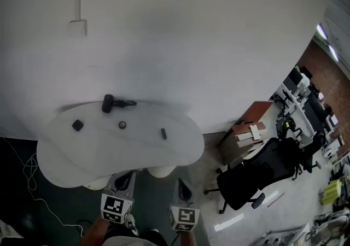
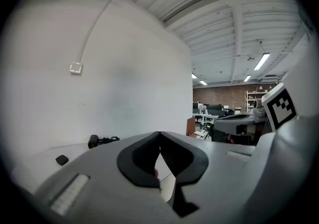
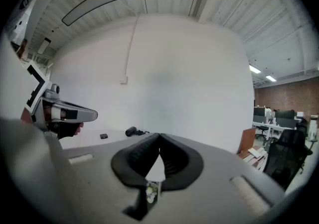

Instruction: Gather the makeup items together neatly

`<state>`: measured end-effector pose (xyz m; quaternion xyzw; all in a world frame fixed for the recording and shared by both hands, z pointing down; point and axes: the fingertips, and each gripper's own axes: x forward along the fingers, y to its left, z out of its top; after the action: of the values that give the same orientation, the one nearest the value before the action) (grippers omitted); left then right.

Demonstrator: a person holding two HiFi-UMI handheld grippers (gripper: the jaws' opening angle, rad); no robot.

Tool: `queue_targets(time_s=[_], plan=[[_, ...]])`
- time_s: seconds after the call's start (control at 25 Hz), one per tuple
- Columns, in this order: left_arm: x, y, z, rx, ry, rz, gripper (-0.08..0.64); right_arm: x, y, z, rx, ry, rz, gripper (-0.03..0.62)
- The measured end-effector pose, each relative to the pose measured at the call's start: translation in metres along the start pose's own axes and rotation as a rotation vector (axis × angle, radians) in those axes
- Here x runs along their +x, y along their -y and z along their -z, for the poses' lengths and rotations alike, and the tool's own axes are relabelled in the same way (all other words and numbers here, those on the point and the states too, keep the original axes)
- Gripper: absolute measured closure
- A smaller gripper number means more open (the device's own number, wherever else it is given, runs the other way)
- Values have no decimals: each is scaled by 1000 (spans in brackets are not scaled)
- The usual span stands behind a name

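Observation:
On the white rounded table (image 1: pixel 65 157) lie a small black square compact (image 1: pixel 77 125), a little round black item (image 1: pixel 122 124) and a short dark stick (image 1: pixel 163 133). A black cylinder with a coiled cord (image 1: pixel 112 103) rests at the table's far edge. My left gripper (image 1: pixel 129 176) and right gripper (image 1: pixel 181 183) hang side by side below the table's near edge, both shut and empty, well short of the items. From the left gripper (image 2: pixel 159 136) I see the cylinder (image 2: pixel 92 141) and compact (image 2: pixel 62 159). Beyond the right gripper (image 3: pixel 159 138) lie the cylinder (image 3: pixel 131 131) and compact (image 3: pixel 103 136).
A white wall with a small box and conduit (image 1: pixel 77 27) stands behind the table. To the right are a wooden cabinet (image 1: pixel 246 130) and a black office chair (image 1: pixel 262 171). A thin white cable (image 1: pixel 30 185) trails on the dark floor at left.

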<state>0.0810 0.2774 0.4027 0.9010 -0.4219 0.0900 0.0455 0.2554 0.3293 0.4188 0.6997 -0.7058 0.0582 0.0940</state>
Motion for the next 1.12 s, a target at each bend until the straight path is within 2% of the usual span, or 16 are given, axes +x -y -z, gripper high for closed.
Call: queue_targets(time_s=[0.2, 0.6, 0.84, 1.12], plan=[[6, -8, 1, 7, -3, 12, 549, 8, -4, -7, 5, 14, 10, 589], [26, -26, 5, 7, -13, 23, 549, 36, -9, 7, 12, -22, 11, 589], [67, -42, 16, -6, -49, -1, 549, 87, 2, 16, 22, -58, -23, 589], [145, -76, 28, -52, -98, -77, 549, 178, 25, 31, 12, -127, -107, 589]])
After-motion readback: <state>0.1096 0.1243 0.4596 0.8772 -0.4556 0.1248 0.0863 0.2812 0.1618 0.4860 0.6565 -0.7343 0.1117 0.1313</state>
